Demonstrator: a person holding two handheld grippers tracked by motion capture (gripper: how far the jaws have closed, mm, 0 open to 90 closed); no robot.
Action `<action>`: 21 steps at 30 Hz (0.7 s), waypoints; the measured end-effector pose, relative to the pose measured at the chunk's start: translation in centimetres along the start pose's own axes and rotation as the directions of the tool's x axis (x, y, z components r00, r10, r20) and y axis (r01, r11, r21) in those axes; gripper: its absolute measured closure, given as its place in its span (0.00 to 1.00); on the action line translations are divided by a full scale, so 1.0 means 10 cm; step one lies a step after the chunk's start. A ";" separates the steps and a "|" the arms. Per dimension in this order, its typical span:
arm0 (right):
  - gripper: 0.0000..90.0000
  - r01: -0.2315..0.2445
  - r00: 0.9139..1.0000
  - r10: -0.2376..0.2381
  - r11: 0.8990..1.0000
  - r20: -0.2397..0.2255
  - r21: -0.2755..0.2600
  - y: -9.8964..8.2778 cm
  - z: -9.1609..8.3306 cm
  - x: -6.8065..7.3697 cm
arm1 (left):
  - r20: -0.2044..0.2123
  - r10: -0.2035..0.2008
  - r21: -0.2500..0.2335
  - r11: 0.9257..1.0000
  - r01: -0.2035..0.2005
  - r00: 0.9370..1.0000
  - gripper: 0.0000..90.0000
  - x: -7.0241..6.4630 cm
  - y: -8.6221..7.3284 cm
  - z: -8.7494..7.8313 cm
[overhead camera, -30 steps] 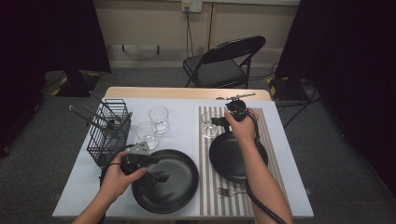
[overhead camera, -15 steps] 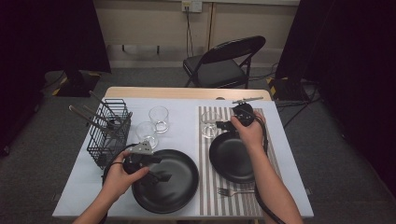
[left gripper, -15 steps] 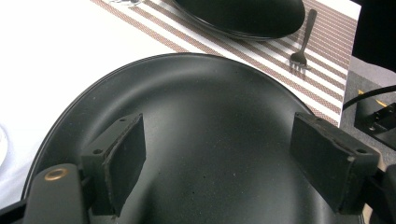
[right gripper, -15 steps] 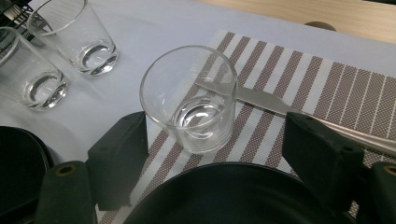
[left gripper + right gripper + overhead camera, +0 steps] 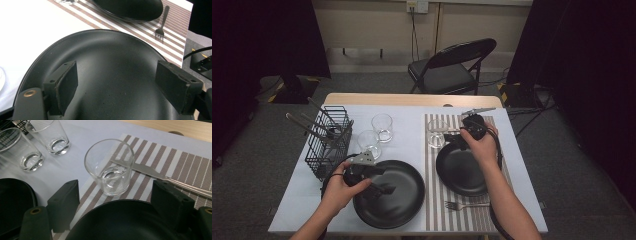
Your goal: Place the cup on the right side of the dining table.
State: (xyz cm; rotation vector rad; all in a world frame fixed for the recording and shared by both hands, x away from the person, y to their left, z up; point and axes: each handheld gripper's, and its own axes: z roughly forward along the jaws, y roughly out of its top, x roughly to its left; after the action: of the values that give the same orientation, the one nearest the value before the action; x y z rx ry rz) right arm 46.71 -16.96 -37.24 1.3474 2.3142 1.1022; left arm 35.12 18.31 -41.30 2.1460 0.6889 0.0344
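Left gripper (image 5: 379, 182) over the large black plate (image 5: 404, 210) at about 7 o'clock on the table (image 5: 407, 112), jaws wide apart with nothing between them. In the left gripper view, left gripper (image 5: 117, 87) hanging above the plate's bare inner surface (image 5: 110, 55), both pads clear of it so far as can be told.

Right gripper (image 5: 457, 140) at about 2 o'clock, over the far rim of the smaller black plate (image 5: 462, 175) on the striped placemat (image 5: 437, 200). Jaws spread apart, holding nothing. In the right gripper view, right gripper (image 5: 115, 200) facing the short clear glass (image 5: 109, 167) just beyond the plate's rim (image 5: 120, 220), glass upright on the placemat's (image 5: 180, 162) near-left part, apart from both pads. Behind the glass, a knife (image 5: 160, 176) lying flat across the stripes, blade end passing behind the glass.

2 more clear glasses (image 5: 50, 135) at 10 o'clock of that view, upright on the white cloth, close beside each other. In the high view, same 2 glasses (image 5: 382, 127) near 11 o'clock of the table, just right of the black wire rack (image 5: 329, 145) with utensils sticking out at 9 o'clock.

Fork (image 5: 464, 204) at 5 o'clock on the placemat, just below the smaller plate, tines pointing to 9 o'clock.
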 end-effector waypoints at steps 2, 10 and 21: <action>0.25 0.010 1.000 -0.010 1.000 -0.008 -0.006 -0.01 -0.01 0.02 | -0.002 0.000 0.000 1.000 0.000 1.000 0.21 0.00 0.00 0.00; 0.25 0.015 1.000 -0.015 1.000 -0.020 -0.003 -0.06 -0.03 0.04 | -0.001 0.003 -0.002 1.000 -0.003 1.000 0.21 0.00 0.00 -0.01; 0.24 0.037 0.999 -0.036 0.999 -0.037 0.008 -0.16 -0.07 0.07 | -0.001 0.000 -0.004 1.000 0.000 1.000 0.21 0.00 0.00 -0.01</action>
State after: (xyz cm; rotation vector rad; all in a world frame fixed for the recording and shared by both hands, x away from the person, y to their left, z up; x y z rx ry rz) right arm 44.94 -17.18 -37.76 1.2933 2.3625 1.1162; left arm 35.09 18.33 -41.22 2.1426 0.6889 0.0366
